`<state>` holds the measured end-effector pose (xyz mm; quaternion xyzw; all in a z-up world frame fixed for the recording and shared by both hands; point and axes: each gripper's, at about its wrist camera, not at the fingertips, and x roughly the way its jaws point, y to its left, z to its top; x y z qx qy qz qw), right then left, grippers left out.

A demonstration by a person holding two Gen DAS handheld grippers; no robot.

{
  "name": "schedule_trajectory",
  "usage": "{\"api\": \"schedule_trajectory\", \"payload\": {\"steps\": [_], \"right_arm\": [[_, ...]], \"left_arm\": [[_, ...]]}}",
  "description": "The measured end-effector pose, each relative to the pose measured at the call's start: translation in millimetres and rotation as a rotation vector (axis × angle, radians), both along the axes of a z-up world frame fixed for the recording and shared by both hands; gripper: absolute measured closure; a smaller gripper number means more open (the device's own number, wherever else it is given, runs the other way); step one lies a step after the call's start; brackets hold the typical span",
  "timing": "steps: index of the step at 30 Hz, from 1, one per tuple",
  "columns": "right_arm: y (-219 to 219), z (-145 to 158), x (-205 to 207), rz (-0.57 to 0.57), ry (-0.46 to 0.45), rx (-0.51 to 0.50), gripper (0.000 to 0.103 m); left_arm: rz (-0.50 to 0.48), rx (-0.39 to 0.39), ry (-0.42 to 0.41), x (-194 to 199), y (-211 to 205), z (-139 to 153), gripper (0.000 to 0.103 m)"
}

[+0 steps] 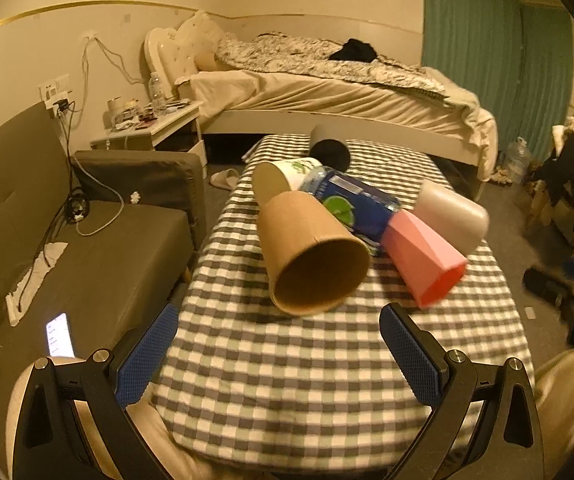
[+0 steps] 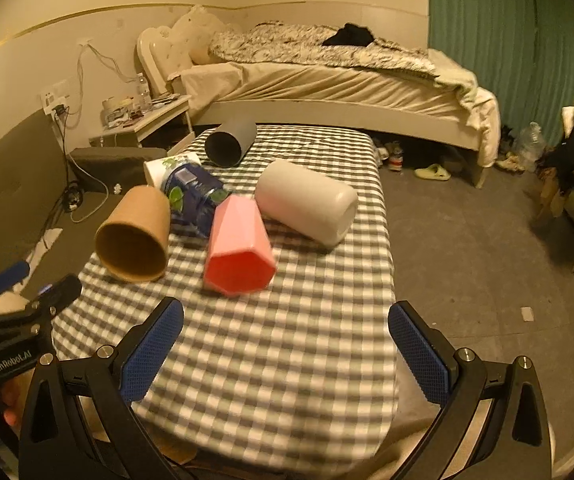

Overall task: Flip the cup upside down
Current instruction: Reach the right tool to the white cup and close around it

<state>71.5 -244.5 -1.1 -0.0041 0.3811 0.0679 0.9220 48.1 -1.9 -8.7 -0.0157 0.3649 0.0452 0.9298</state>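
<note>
Several cups lie on their sides on the checked tablecloth [image 1: 287, 380] [image 2: 287, 360]. A brown paper cup [image 1: 311, 252] [image 2: 135, 236] faces me with its mouth open. Beside it lie a pink faceted cup [image 1: 423, 256] [image 2: 239, 252], a pale grey cup [image 1: 455, 212] [image 2: 307, 200], a white printed cup [image 1: 287, 176] [image 2: 167, 168] and a black cup [image 1: 331, 154] [image 2: 229, 142]. A blue bottle [image 1: 351, 200] [image 2: 195, 196] lies among them. My left gripper [image 1: 279, 356] is open, short of the brown cup. It also shows in the right wrist view [image 2: 35, 284]. My right gripper [image 2: 287, 352] is open, short of the pink cup.
A dark sofa [image 1: 87, 240] stands left of the table, with a lit phone [image 1: 60, 334] on it. A bed [image 1: 327, 92] runs along the back wall. A cluttered nightstand [image 1: 147, 124] stands by it. Bare floor [image 2: 467, 260] lies right of the table.
</note>
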Motion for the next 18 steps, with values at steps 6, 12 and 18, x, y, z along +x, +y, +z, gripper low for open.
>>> {"api": "schedule_trajectory", "payload": {"steps": [6, 12, 18], "right_arm": [[-13, 0, 81, 0.103, 0.009, -0.100, 0.000], [-4, -28, 153, 0.259, 0.076, -0.198, 0.000], [2, -61, 178, 0.357, 0.175, -0.199, 0.002]], "left_arm": [[0.062, -0.005, 0.050, 29, 10, -9, 0.000], [0.075, 0.014, 0.098, 40, 9, -23, 0.000], [0.045, 0.023, 0.142, 47, 4, -39, 0.000]]}}
